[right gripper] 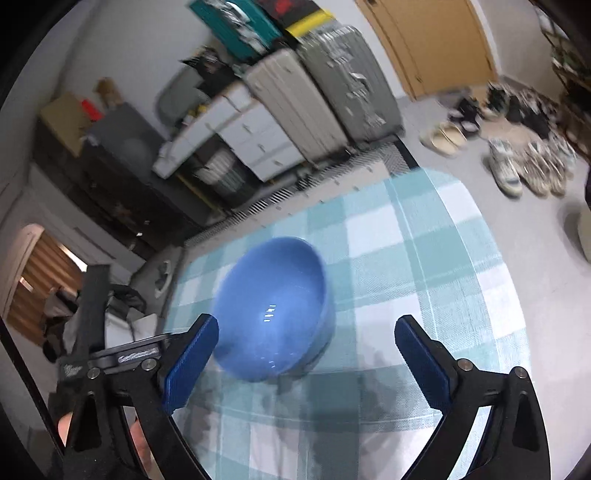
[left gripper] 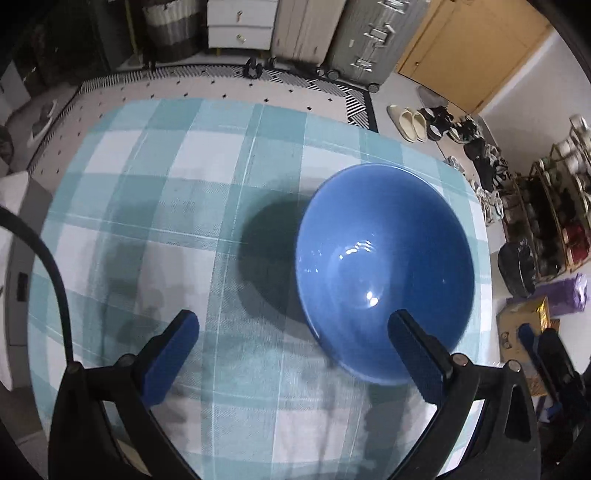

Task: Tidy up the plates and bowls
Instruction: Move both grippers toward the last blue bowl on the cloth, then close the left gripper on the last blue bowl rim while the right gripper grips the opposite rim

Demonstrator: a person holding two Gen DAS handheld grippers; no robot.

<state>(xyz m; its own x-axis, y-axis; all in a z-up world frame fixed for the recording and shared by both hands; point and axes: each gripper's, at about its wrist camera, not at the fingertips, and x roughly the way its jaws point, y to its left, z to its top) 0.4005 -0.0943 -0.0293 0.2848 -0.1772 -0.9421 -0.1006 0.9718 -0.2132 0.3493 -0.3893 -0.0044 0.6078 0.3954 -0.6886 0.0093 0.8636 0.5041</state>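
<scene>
Nearest the left wrist camera, the left gripper (left gripper: 293, 345) stands wide with nothing clamped; one of its blue-padded fingers (left gripper: 415, 354) overlaps the near rim of the glossy blue ceramic bowl (left gripper: 384, 273), though whether the pad touches the rim cannot be told; the other finger hangs over bare cloth. In the right wrist view the right gripper (right gripper: 306, 356) is likewise spread wide and empty; the same bowl (right gripper: 273, 310) sits just beyond its fingertips, nearer the left-hand pad (right gripper: 192, 363) than the other. The bowl rests upright and empty on the teal-and-white checked tablecloth (left gripper: 207, 177), towards one side of the table; no plates appear in either view.

Beyond the table edge lie a patterned floor mat (left gripper: 229, 79), grey hard-shell suitcases (left gripper: 362, 37) against the wall, a white drawer unit (left gripper: 242, 24) and rows of shoes (right gripper: 524, 166) by a wooden door (left gripper: 472, 48).

The likely risks: both claws closing on one bowl could pinch it unevenly, and the glazed rim may slip from a single pad; a nudge from the overlapping finger could slide it on the smooth cloth towards the nearby table edge; the blur in the right view suggests haste, which would worsen a misjudged closing.
</scene>
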